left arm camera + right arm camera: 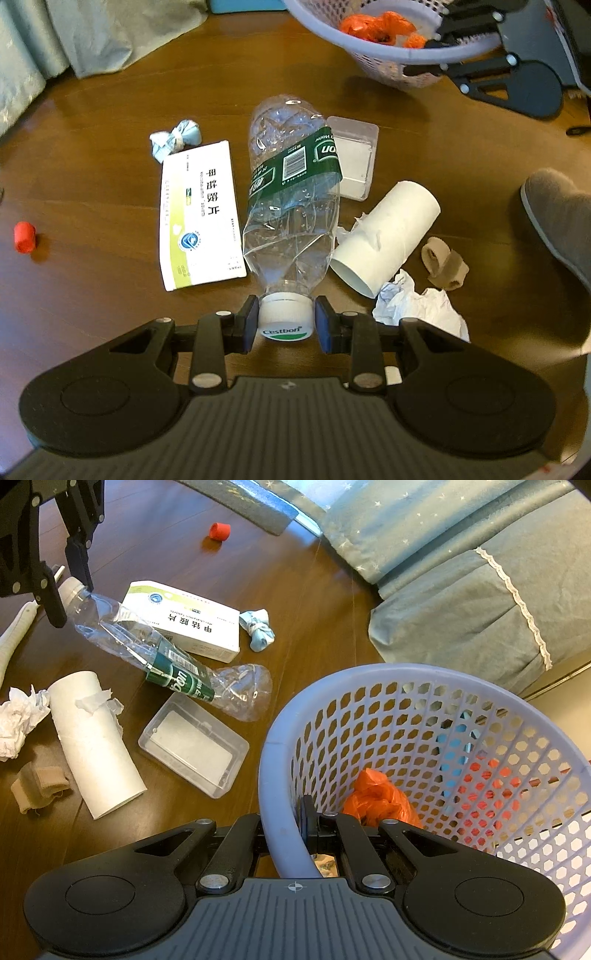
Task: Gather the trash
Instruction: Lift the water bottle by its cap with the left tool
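A crushed clear plastic bottle [291, 206] with a green label lies on the brown floor, also visible in the right wrist view [166, 653]. My left gripper [285, 321] has its blue pads closed on the bottle's white cap, and it appears at top left from the right side [70, 590]. My right gripper [284, 830] is shut on the rim of a lavender mesh basket [369, 709], tilted above the floor [388, 70]. An orange plastic bag [380, 797] lies inside the basket.
Around the bottle lie a white medicine box [199, 214], a clear plastic tray [354, 162], a cardboard tube [388, 236], crumpled tissue [417, 306], a blue wad [177, 138], a beige band [445, 267] and a red cap [25, 237]. A grey slipper [557, 214] sits right; bedding [461, 572] hangs behind.
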Motion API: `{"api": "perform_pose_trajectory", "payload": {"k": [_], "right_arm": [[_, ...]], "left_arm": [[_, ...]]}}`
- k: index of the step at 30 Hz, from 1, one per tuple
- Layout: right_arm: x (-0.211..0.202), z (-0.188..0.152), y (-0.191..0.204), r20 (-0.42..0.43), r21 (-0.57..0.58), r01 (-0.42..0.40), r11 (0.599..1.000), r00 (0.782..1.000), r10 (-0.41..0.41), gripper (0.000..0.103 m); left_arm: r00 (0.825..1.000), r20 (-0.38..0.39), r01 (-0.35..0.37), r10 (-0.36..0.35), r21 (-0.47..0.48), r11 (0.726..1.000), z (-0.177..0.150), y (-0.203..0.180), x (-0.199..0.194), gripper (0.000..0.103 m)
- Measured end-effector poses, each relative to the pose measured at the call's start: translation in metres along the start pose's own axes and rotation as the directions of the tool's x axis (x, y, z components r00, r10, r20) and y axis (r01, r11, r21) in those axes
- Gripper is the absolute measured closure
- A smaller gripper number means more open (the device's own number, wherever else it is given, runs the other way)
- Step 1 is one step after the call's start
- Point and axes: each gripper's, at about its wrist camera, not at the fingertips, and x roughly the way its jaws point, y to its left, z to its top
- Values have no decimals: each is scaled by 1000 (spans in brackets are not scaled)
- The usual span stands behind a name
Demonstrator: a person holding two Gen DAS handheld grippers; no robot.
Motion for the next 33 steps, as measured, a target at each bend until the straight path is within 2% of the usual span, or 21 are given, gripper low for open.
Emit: {"api": "perform_pose_trajectory", "payload": {"k": [6, 22, 33], "right_arm": [[1, -1, 0, -1, -2, 0, 1000, 1000, 0, 103], [0, -2, 1, -4, -25, 0, 1000, 1000, 0, 103], [1, -2, 1, -4, -29, -1, 1000, 1000, 1, 103]], "left_arm": [[996, 17, -84, 82, 149, 985, 9, -8, -17, 76], [982, 135, -160, 135, 199, 967, 43, 5, -72, 76], [959, 259, -177, 112, 243, 954, 69, 6, -118, 76]]}}
